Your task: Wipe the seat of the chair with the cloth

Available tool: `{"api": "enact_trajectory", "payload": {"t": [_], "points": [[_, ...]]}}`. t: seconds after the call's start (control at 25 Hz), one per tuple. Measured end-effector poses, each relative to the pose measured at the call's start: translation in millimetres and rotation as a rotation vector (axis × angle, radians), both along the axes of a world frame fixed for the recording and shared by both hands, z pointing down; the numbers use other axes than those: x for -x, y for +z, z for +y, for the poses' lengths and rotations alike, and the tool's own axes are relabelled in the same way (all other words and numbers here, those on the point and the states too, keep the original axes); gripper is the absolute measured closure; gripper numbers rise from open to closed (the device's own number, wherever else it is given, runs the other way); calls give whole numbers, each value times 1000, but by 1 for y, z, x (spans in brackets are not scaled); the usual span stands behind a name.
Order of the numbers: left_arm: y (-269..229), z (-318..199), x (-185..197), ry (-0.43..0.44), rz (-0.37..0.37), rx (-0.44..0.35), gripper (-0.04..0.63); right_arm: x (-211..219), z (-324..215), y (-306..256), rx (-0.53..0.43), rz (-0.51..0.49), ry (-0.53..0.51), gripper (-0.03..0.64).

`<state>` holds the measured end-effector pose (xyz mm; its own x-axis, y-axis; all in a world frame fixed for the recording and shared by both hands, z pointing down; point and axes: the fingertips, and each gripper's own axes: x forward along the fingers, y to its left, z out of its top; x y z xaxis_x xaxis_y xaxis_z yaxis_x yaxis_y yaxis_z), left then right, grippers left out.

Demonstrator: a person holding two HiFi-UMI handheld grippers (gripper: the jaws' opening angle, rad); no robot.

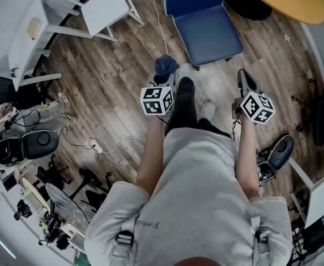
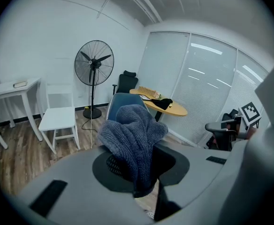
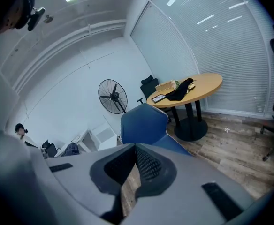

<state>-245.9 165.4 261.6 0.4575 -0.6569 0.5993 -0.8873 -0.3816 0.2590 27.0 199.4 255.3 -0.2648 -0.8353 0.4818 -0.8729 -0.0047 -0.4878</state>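
Note:
A blue chair (image 1: 209,33) stands on the wood floor just ahead of me, its seat bare. In the right gripper view the chair (image 3: 144,123) sits right behind the jaws. My left gripper (image 1: 166,75) is shut on a dark grey-blue knitted cloth (image 1: 166,66), held in the air short of the seat's near left corner. In the left gripper view the cloth (image 2: 133,136) bulges up between the jaws, hiding the fingertips and most of the chair (image 2: 114,103). My right gripper (image 1: 244,80) is shut and holds nothing, to the right of the seat.
A round yellow table (image 1: 295,0) with dark items on it stands beyond the chair to the right. To the left are a white chair (image 1: 104,7) and a white desk (image 1: 31,32). A cable (image 1: 115,147) lies on the floor, a black office chair (image 1: 277,154) at my right.

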Motion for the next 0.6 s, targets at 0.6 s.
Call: {"api": "enact_trajectory", "payload": {"t": [0.6], "points": [[119, -151, 13, 67, 28, 176, 500, 82, -138, 48, 208, 11, -84, 594]]}}
